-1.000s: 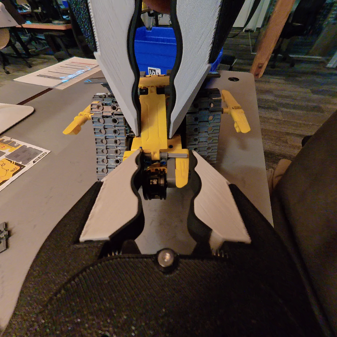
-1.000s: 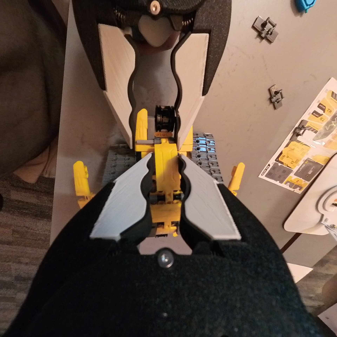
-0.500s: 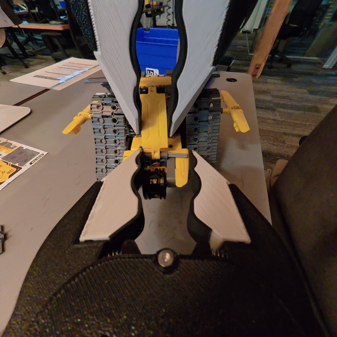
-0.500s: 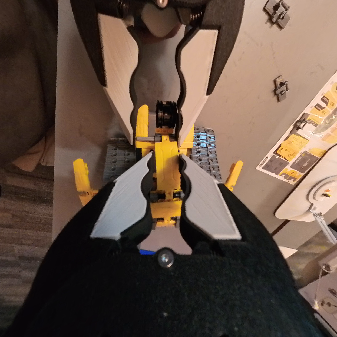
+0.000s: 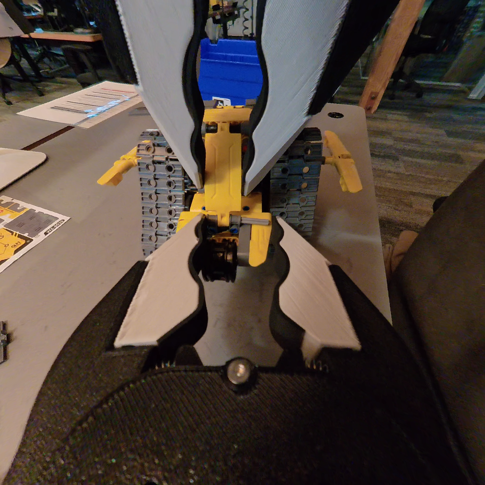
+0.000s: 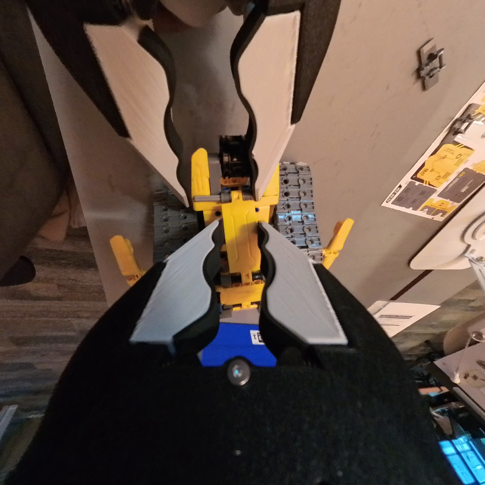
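A yellow brick-built vehicle (image 5: 223, 178) with grey tracks (image 5: 160, 194) stands on the grey table (image 5: 78, 262). My left gripper (image 5: 238, 219) is closed around its near end, with a black wheel (image 5: 219, 259) and a yellow-grey piece between the fingers. My right gripper (image 5: 222, 187) comes from the far side and is shut on the vehicle's yellow top panel. In the right wrist view, the right gripper (image 6: 238, 224) clamps that panel (image 6: 240, 236), and the left gripper (image 6: 221, 202) faces it, tips either side of the wheel.
A blue bin (image 5: 228, 68) stands behind the vehicle at the table's far edge. A sticker sheet (image 5: 21, 231) and a printed paper (image 5: 84, 102) lie to the left. Small grey parts (image 6: 430, 65) lie loose. A wooden post (image 5: 388, 52) and a person's dark clothing (image 5: 446, 262) are on the right. My left and right fingertips are right by each other.
The right gripper has swung higher and steeper over the vehicle while keeping its hold, so the blue bin now shows between its fingers. The left gripper has hardly moved.
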{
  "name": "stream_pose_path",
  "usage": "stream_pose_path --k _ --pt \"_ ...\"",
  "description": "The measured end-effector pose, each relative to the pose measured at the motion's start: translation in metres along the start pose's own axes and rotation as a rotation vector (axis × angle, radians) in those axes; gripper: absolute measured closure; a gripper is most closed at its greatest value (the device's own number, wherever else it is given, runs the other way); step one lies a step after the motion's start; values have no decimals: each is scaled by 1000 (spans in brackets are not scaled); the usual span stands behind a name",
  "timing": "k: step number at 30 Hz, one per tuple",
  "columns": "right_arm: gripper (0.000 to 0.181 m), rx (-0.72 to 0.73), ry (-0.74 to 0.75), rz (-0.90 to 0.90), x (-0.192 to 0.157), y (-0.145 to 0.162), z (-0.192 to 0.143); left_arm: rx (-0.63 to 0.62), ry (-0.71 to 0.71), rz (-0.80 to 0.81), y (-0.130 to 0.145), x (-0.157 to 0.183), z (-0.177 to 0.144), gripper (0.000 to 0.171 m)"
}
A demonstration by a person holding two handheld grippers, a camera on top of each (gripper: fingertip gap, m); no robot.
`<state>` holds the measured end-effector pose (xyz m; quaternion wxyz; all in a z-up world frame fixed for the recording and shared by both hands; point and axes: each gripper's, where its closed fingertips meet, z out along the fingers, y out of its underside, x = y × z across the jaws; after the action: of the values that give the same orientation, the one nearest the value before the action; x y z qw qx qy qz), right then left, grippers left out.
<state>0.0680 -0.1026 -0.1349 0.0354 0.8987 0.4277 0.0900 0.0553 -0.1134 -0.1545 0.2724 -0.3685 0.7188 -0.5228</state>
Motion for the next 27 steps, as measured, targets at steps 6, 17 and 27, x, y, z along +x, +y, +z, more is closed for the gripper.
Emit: stream_pose_path --k 6,17,27 --pt "157 20 -11 0 0 1 0 3 2 0 0 0 0 124" --pt "150 231 1 -64 3 -8 5 8 0 -1 -1 0 -1 126" --pt "155 269 -95 33 -1 -8 6 6 -3 0 -1 0 0 126"
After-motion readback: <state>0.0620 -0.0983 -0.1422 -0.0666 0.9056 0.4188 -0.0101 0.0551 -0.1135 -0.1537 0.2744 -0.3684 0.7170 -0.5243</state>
